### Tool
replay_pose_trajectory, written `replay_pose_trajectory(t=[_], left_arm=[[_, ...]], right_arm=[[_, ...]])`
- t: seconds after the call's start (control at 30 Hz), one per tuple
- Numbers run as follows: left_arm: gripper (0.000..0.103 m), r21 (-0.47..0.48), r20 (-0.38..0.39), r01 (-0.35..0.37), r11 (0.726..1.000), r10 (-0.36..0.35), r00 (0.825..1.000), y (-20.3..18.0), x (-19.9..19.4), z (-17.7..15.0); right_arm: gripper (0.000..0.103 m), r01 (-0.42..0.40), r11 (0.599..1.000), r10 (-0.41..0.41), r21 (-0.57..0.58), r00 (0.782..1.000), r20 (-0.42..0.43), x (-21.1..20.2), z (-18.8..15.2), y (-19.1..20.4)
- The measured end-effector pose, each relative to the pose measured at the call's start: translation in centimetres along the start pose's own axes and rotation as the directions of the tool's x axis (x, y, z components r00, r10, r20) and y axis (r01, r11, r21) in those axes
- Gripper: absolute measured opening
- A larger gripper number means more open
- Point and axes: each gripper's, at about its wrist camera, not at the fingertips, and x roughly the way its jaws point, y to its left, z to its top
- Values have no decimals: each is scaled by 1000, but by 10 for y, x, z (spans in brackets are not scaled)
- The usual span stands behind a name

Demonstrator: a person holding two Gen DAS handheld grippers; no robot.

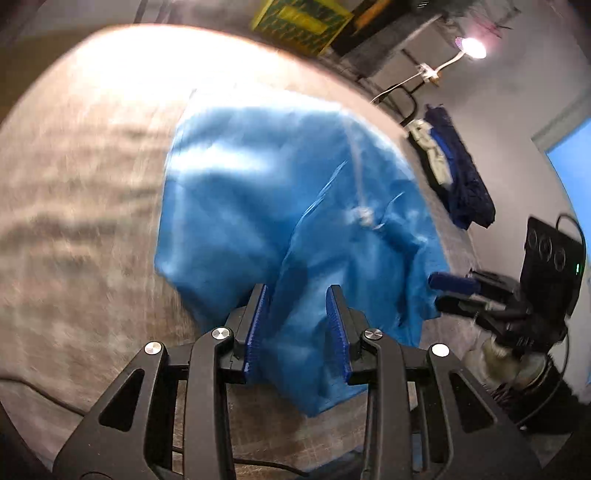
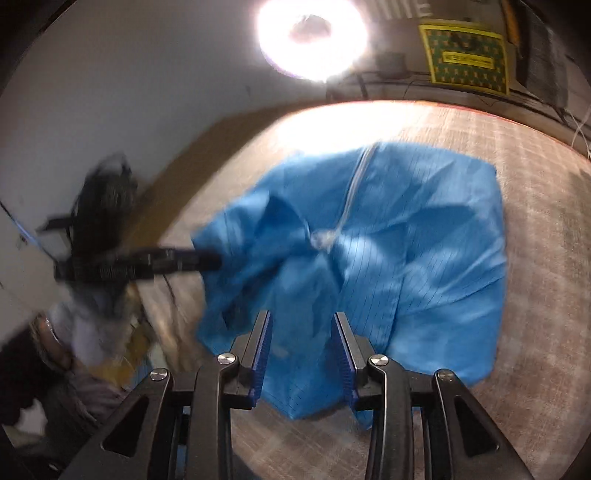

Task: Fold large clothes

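A large light-blue garment [image 1: 266,206] with a white zipper lies bunched on a grey-beige carpeted surface [image 1: 81,221]; it also shows in the right wrist view [image 2: 424,258]. My left gripper [image 1: 298,295] has its jaws apart with a fold of the blue cloth hanging between the blue pads [image 1: 258,325]. My right gripper [image 2: 302,321] also has its jaws apart with cloth between them. The right gripper shows in the left wrist view [image 1: 454,291] at the garment's right edge. The left gripper shows in the right wrist view [image 2: 207,260] at the garment's left edge. Both views are motion-blurred.
A dark blue garment [image 1: 461,177] lies on the floor to the right. A lamp [image 1: 471,48] shines nearby, and glares in the right wrist view [image 2: 314,37]. A yellow-green patterned box [image 1: 299,22] stands behind the surface. A black device [image 1: 550,258] sits at the right.
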Motion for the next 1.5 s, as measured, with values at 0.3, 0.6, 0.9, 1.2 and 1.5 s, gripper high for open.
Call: replay_pose_trajectory(t=[0.3,0.6,0.9,1.2,1.5], left_arm=[[32,59,147,-55,997,46,988,-21,-89,-40],[32,85,342,-35,996,4,940,-93,-221,-71],[46,122,443,67,990,-115,889,-171,-327,-87],[56,-134,301,51,990,-8,954,-79,-229,-48],[56,-402,171,143,904,-80,982,44,-100,-6]], right_arm=[[35,29,1000,-29,-3,1000,5,-26,-16,-3],[41,93,996,-87,-14,971,225,-118,-33,6],[79,118,991,-133,62,872,471,-211,-52,-17],[81,116,987,-147,114,935,322,-178,-36,-51],[69,15,971,-43,237,992,115,-99,-20,-92]])
